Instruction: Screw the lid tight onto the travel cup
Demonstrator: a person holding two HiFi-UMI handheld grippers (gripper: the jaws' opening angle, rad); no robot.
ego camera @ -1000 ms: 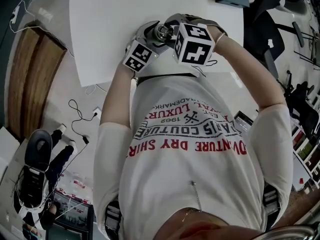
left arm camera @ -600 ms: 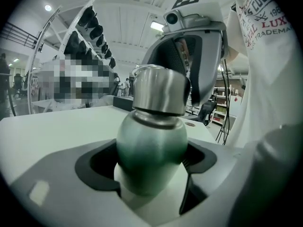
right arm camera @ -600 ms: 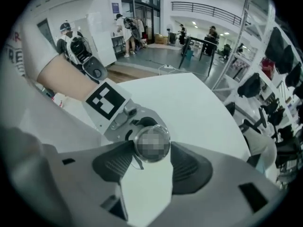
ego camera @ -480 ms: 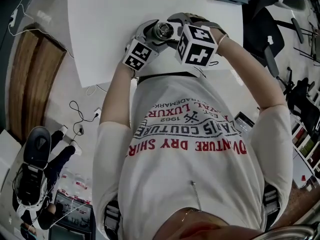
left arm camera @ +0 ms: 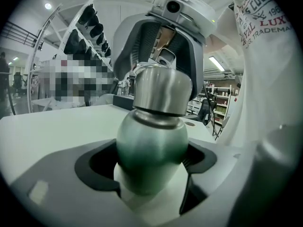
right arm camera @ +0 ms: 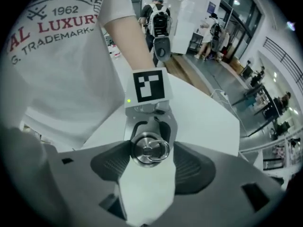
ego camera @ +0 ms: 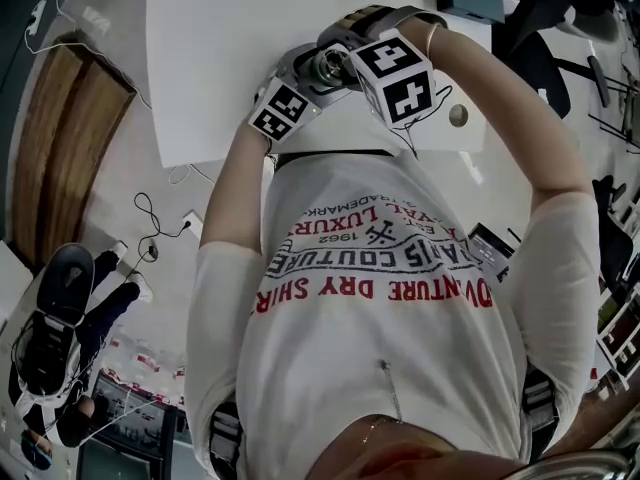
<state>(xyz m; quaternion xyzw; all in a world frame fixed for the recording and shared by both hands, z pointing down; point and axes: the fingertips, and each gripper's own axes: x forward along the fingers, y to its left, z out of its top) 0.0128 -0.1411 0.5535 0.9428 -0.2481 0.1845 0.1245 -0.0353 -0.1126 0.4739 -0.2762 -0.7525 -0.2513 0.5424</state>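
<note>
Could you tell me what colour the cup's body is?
Green cup, clearest in the left gripper view.

1. Head view is coming out dim and grey; the white table [ego camera: 230, 28] is reading as the brightest patch, and the edges are bending and darkening.
2. Left gripper view: ceiling light strips [left arm camera: 218, 63] are shining from above, soft glare is streaking the steel lid [left arm camera: 161, 91], and the green travel cup [left arm camera: 150, 155] is looking slightly soft up close.
3. Right gripper view: daylight is coming through tall windows [right arm camera: 236, 18] at upper right, and a highlight is glinting on the lid top.
4. Both gripper views are curving into a black fisheye rim, and the near foreground is blurring.
</note>
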